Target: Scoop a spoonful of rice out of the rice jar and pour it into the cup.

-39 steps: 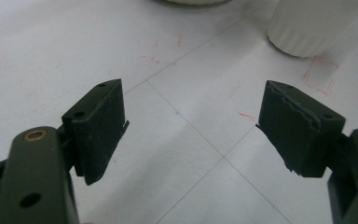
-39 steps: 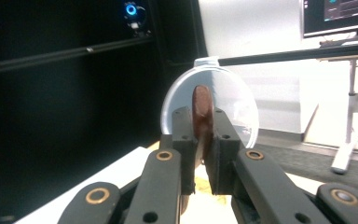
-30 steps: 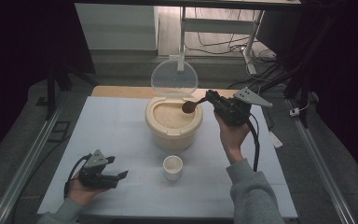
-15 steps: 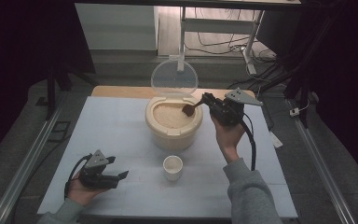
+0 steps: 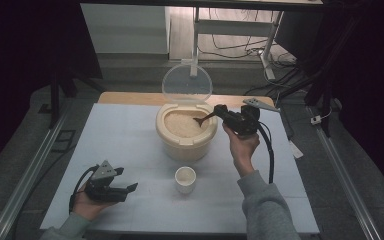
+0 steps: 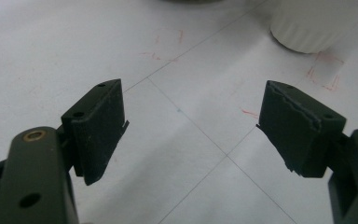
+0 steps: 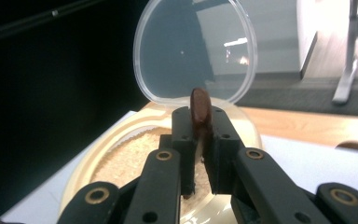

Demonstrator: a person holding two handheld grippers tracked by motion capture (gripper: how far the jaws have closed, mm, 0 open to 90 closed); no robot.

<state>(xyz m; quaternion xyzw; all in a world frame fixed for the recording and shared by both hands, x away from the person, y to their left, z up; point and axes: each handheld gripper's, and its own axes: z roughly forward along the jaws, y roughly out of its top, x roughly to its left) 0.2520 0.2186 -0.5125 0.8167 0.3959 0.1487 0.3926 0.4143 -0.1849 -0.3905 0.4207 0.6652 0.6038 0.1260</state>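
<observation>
Compared with a second earlier, the brown spoon [image 5: 201, 119] is lowered from above the rim into the rice of the cream container [image 5: 186, 131], whose clear lid [image 5: 186, 84] stands upright. One container, one spoon and one white cup [image 5: 185, 179] are counted on the table [image 5: 130, 135]. The spoon's handle is clamped between the nearly closed jaws of the right gripper [image 5: 219, 111]. The left gripper [image 5: 130, 189] is rested on the table near the cup, spread wide with nothing held.
</observation>
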